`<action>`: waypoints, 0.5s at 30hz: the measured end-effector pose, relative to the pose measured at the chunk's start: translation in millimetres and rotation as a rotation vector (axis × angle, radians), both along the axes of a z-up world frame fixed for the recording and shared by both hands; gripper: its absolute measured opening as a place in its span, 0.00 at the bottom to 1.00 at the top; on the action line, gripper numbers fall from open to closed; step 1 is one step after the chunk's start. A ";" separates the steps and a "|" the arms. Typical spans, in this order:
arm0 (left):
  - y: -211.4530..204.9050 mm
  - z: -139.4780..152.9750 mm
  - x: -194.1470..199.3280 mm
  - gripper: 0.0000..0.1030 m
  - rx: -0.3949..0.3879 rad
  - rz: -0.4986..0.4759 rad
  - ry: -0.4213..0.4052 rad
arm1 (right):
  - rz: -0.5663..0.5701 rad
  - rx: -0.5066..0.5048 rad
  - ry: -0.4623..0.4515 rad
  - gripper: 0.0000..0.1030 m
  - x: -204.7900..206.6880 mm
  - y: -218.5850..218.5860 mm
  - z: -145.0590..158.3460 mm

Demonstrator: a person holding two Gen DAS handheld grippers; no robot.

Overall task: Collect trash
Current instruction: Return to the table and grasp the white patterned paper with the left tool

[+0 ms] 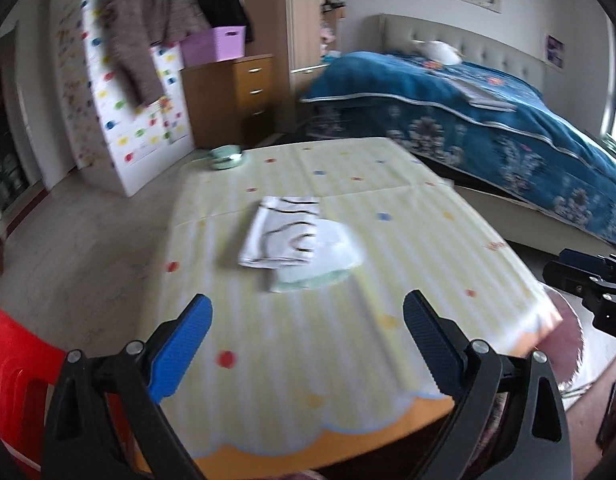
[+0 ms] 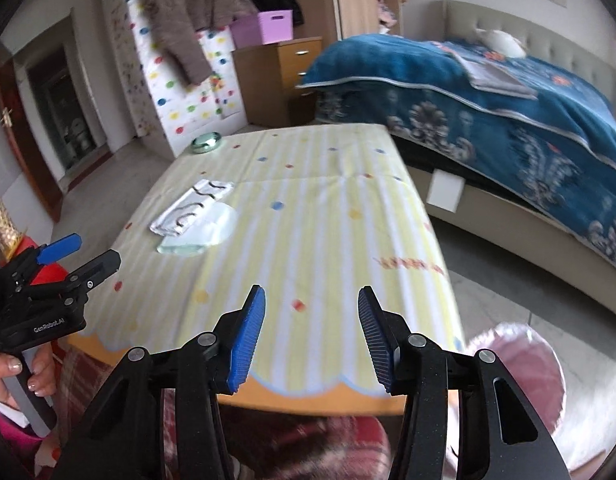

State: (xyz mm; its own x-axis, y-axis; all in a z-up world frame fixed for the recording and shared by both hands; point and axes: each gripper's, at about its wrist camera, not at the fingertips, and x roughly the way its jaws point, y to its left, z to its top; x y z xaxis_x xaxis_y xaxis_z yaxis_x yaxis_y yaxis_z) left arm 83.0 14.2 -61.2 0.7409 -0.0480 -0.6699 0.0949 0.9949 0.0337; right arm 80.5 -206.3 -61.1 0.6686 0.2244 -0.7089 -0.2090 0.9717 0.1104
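A flat white wrapper with black squiggles (image 1: 282, 232) (image 2: 192, 208) lies mid-table, partly overlapping a pale green-edged plastic packet (image 1: 319, 264) (image 2: 200, 232). My left gripper (image 1: 308, 340) is open above the table's near edge, short of both items, nothing between its blue pads. In the right wrist view my right gripper (image 2: 311, 328) is also open and holds nothing, over the near edge to the right of the wrappers. The left gripper (image 2: 80, 258) shows at that view's left side, held by a hand (image 2: 12, 372).
The table (image 1: 347, 380) (image 2: 327, 208) wears a yellow striped cloth with coloured dots. A green round dish (image 1: 228, 156) (image 2: 206, 142) sits at its far left corner. A red chair (image 1: 16, 372) stands left, a bed with blue cover (image 1: 487, 112) right, a pink round seat (image 2: 523, 364) near right.
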 end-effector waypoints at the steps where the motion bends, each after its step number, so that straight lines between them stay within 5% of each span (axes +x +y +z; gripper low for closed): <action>1: 4.6 0.0 3.2 0.91 -0.001 0.008 0.001 | 0.003 -0.001 -0.002 0.48 -0.5 5.1 -1.5; 10: 22.1 -15.4 59.6 0.91 -0.007 0.004 0.063 | 0.032 0.005 0.013 0.45 55.2 43.8 -7.2; 15: 14.3 -30.2 87.4 0.82 0.009 -0.034 0.108 | 0.028 0.023 0.031 0.44 72.3 47.5 -9.6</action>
